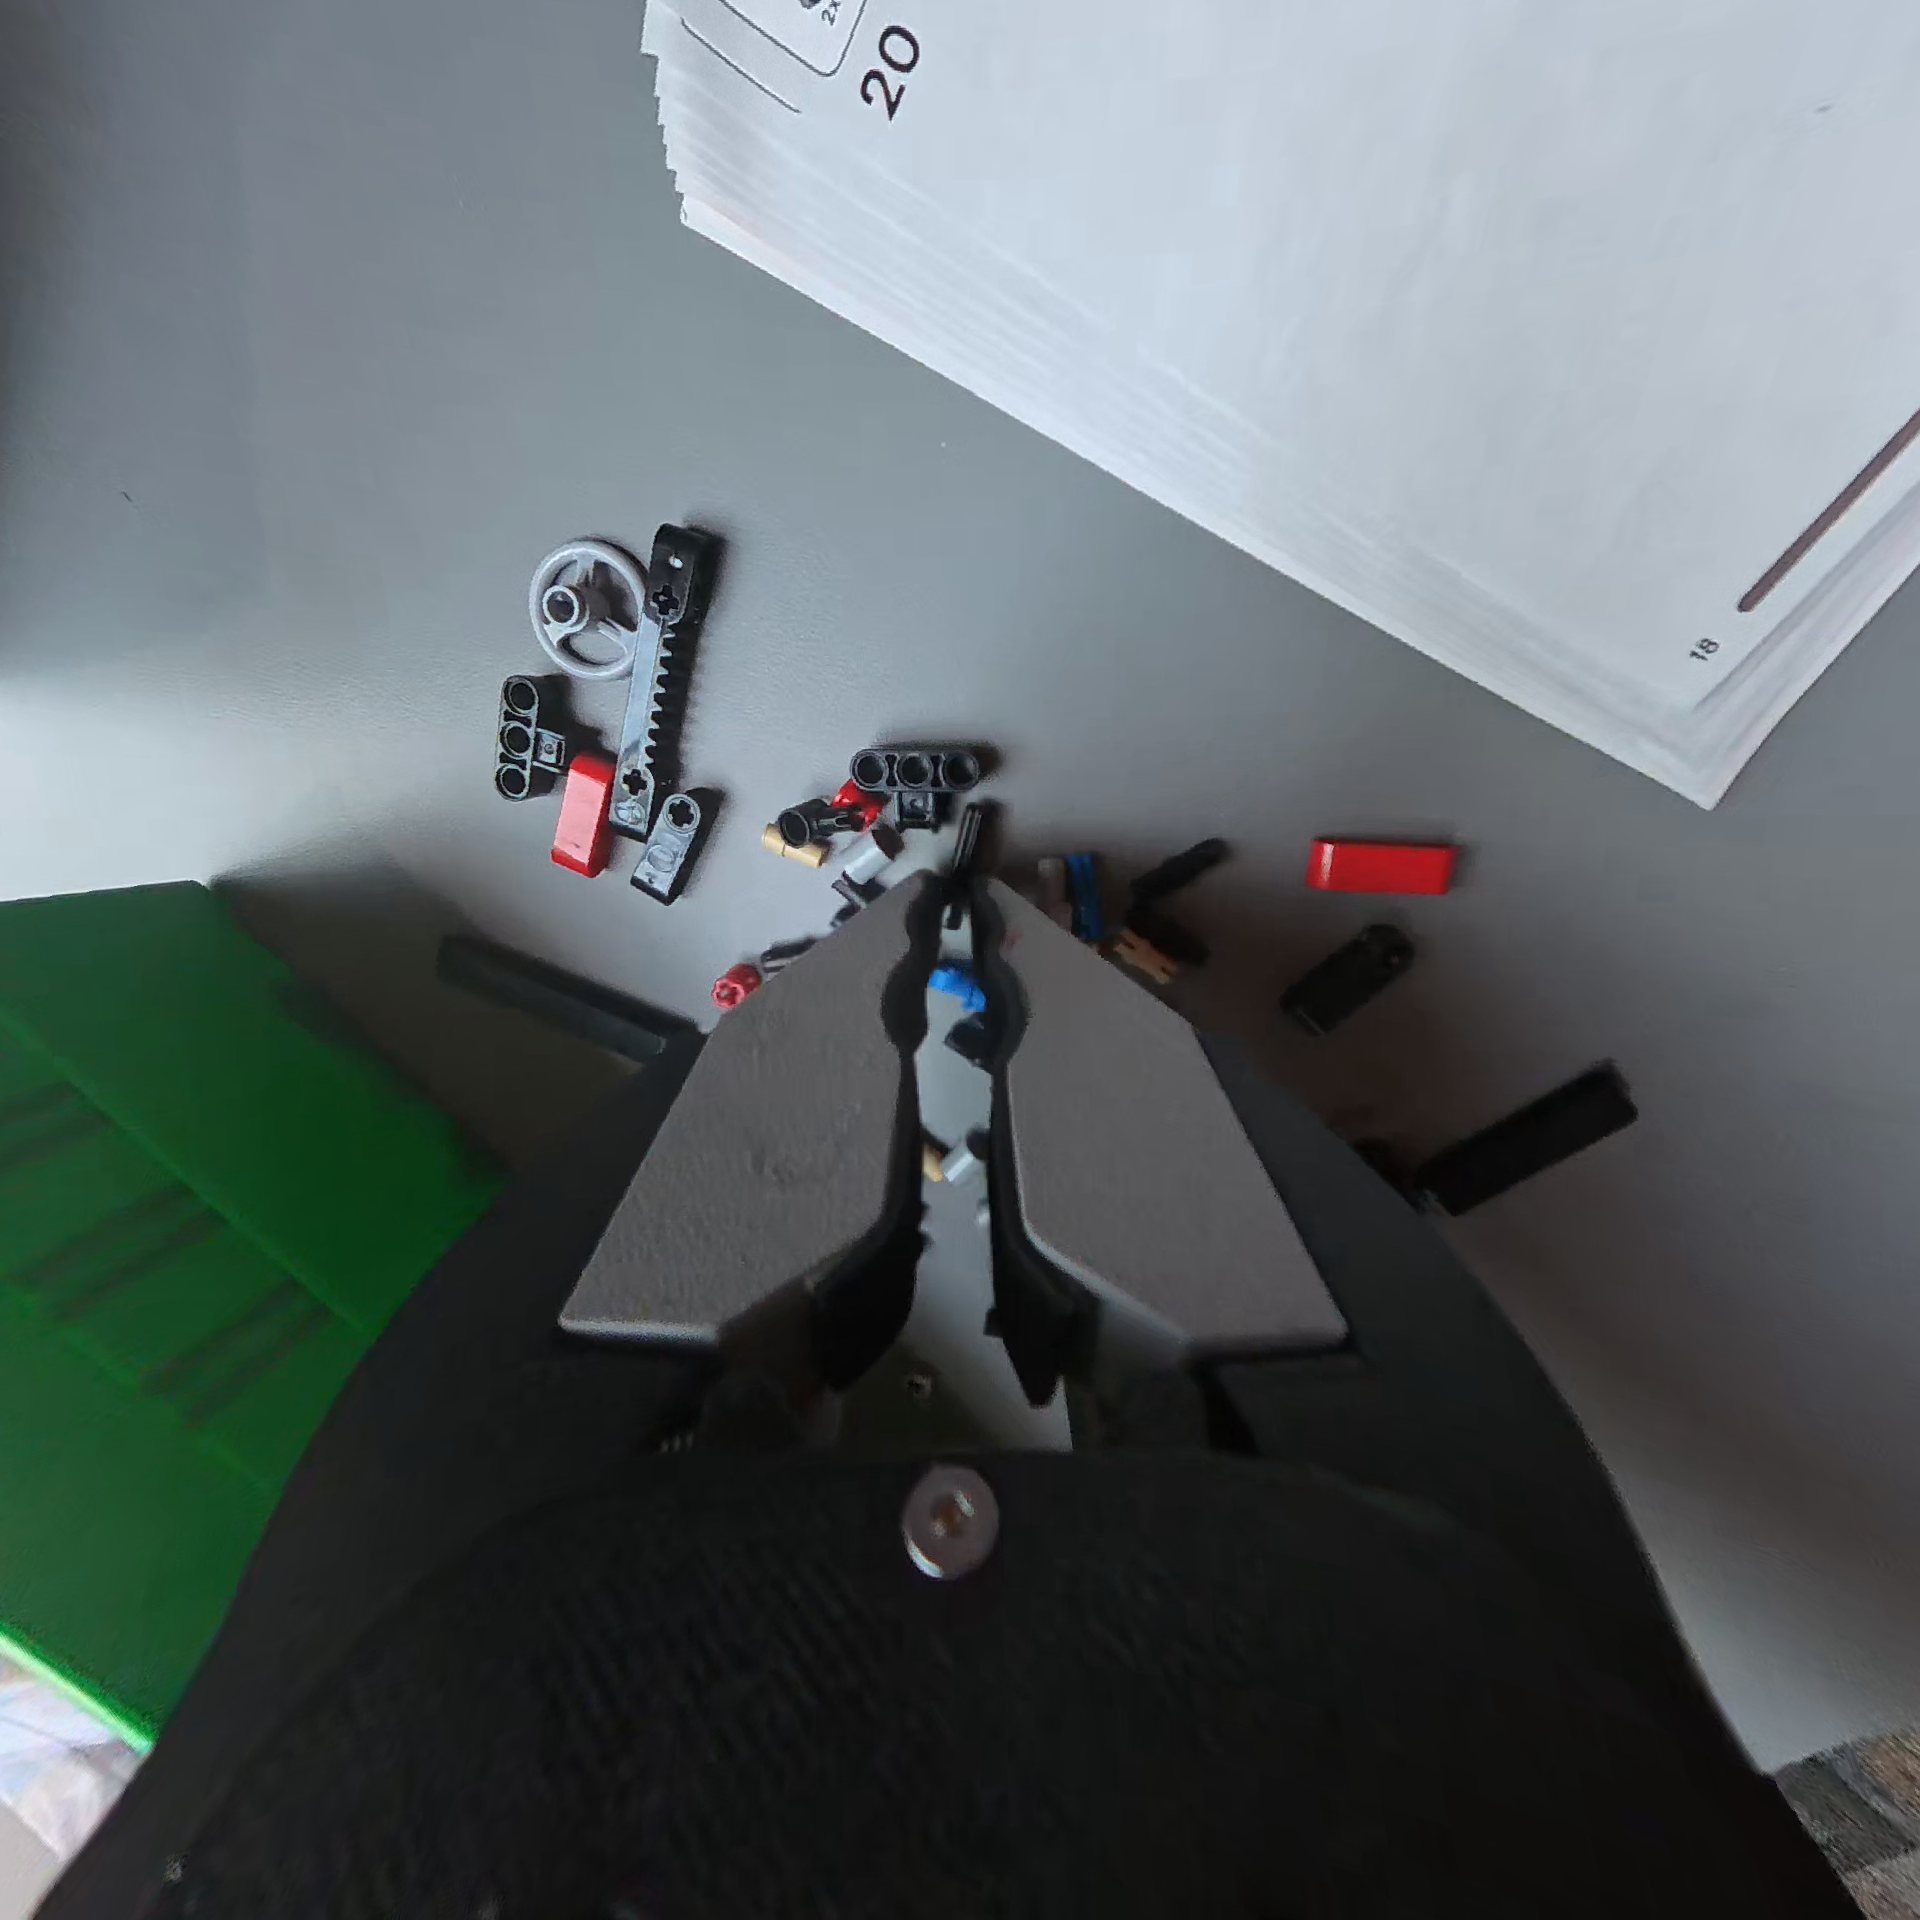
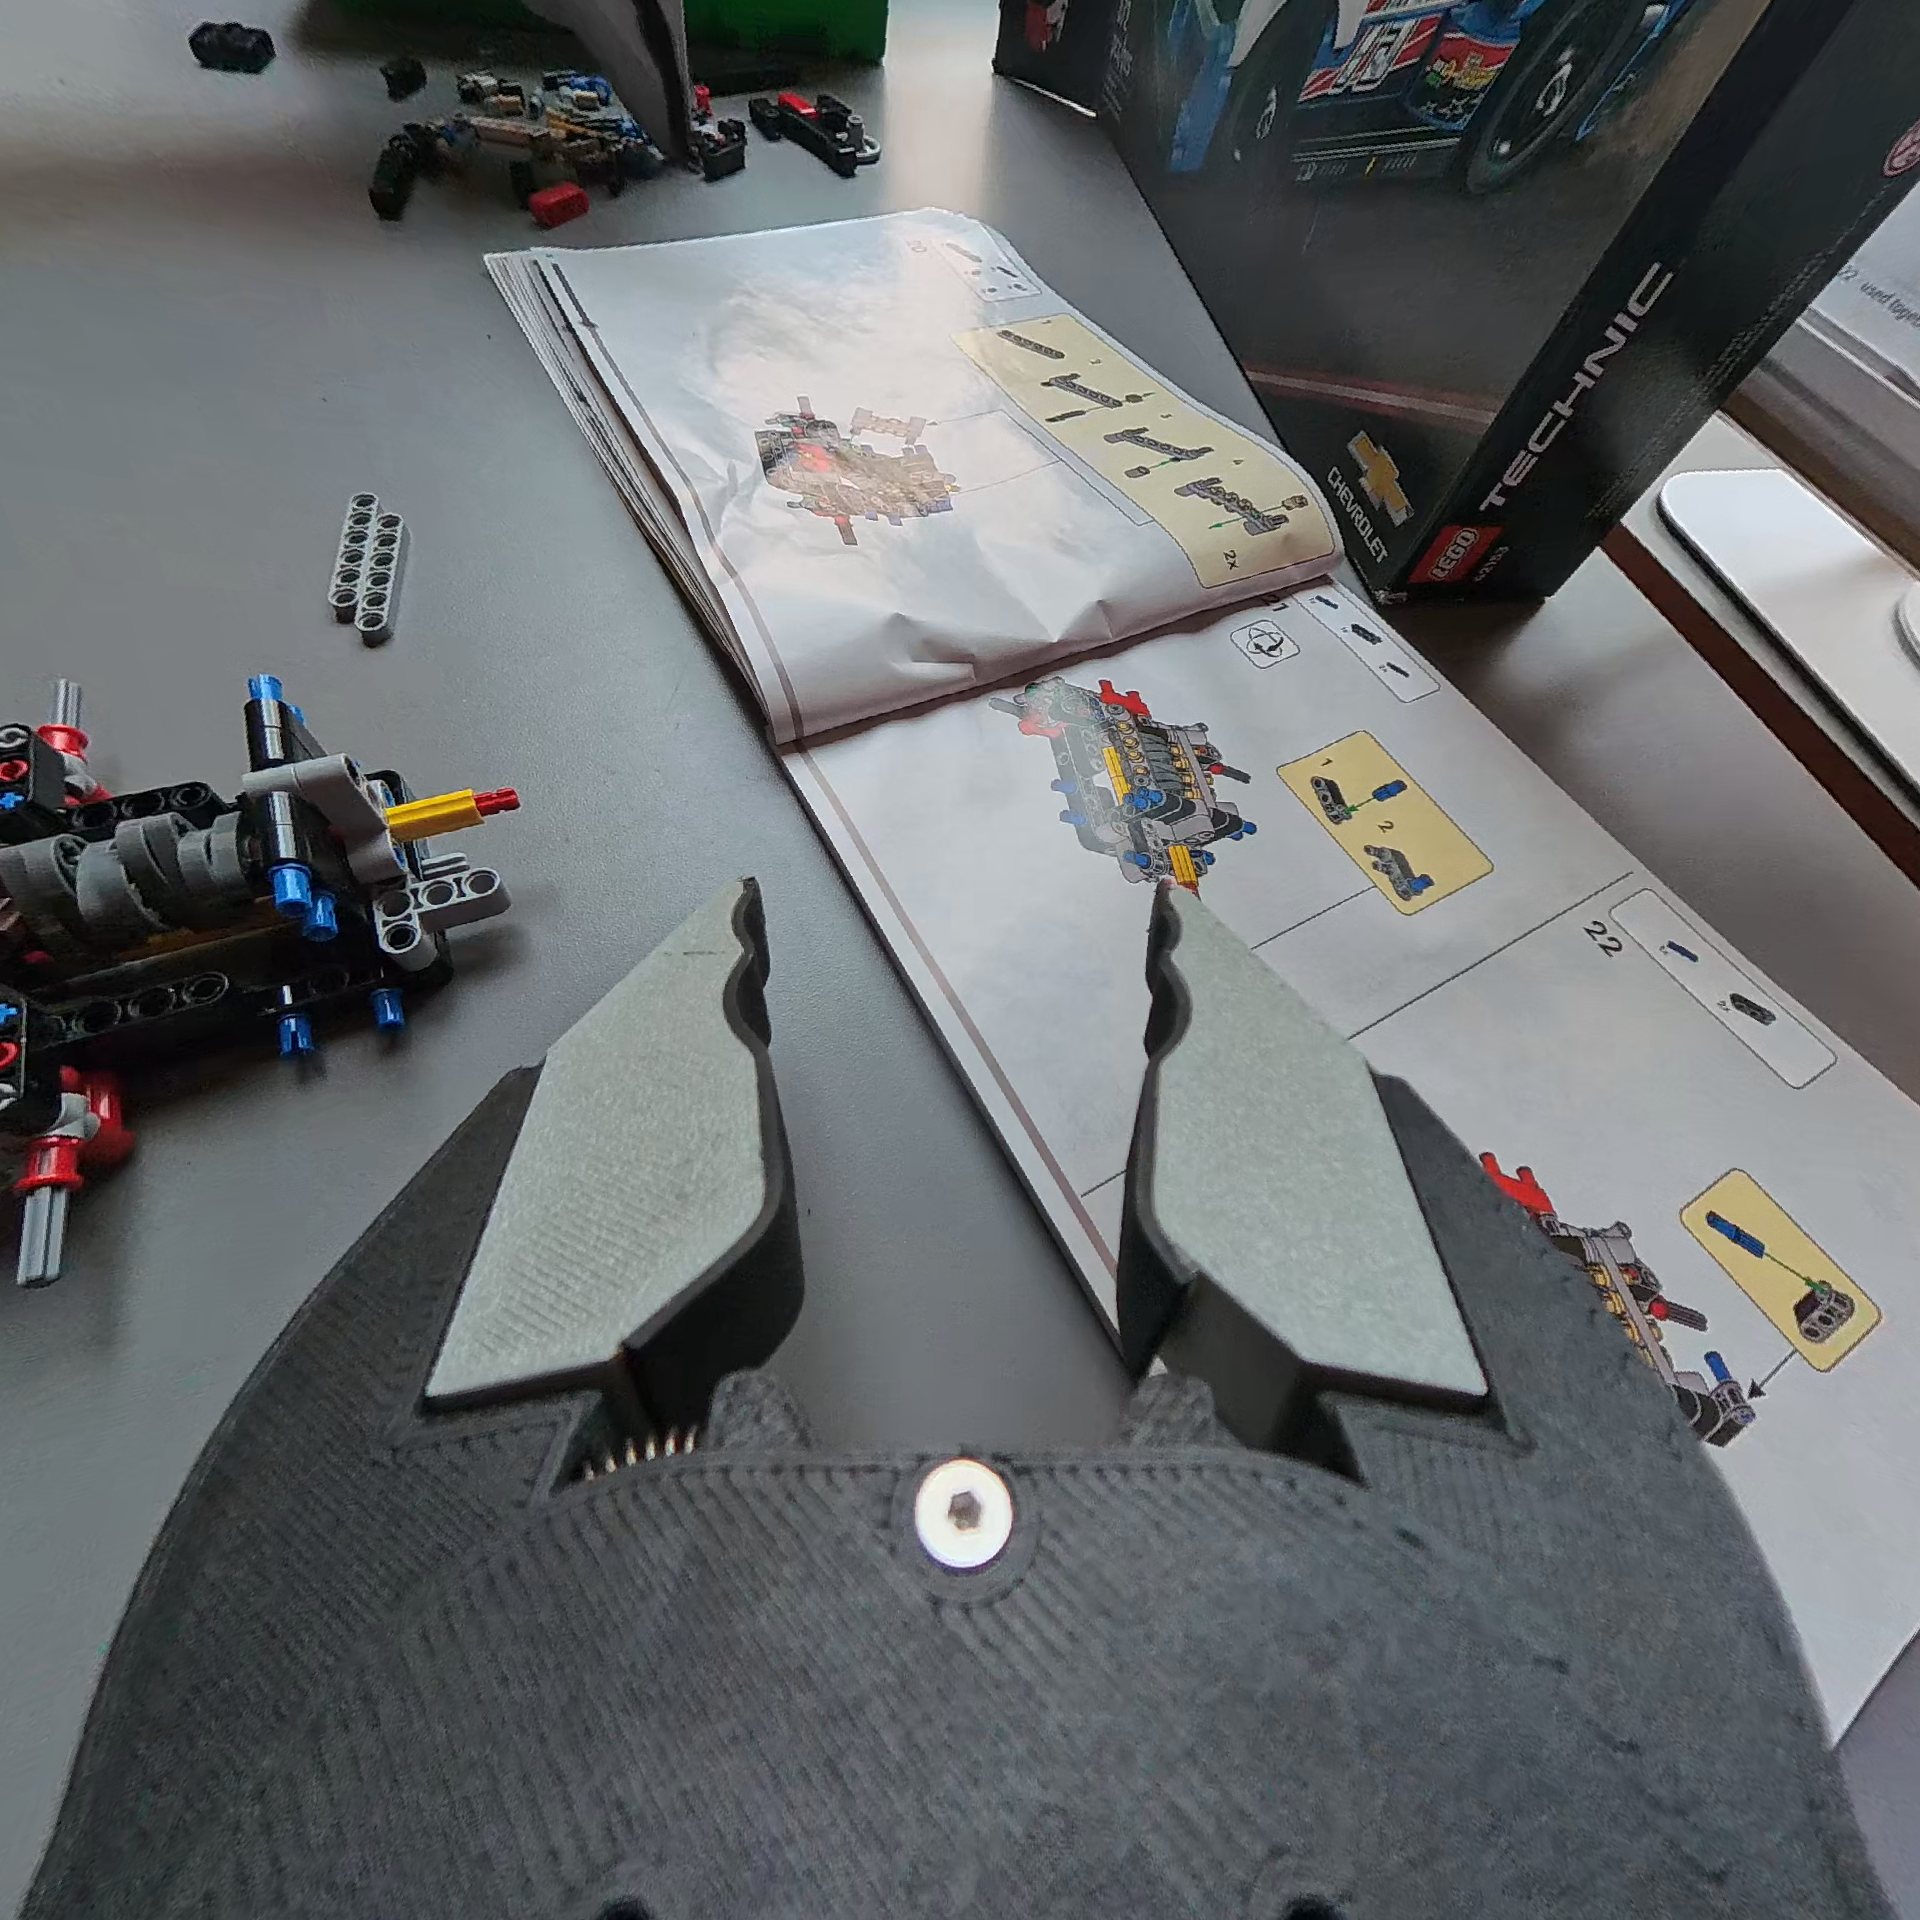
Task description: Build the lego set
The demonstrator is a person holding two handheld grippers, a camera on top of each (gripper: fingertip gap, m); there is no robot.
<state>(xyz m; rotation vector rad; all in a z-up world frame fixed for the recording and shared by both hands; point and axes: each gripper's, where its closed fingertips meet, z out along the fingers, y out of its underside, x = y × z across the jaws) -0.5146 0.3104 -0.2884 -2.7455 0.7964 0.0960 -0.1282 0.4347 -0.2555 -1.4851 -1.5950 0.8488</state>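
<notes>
Grey table [image 2: 312, 343], open booklet [image 2: 904, 582], set box [image 2: 1507, 343]

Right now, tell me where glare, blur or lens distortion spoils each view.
Left wrist view: the green block at the edge is blurred, the booklet page is washed out nearly white, while the steering wheel stays sharp. Right wrist view: glare whitens the far booklet page, and the wide lens bends the box edges.
</notes>
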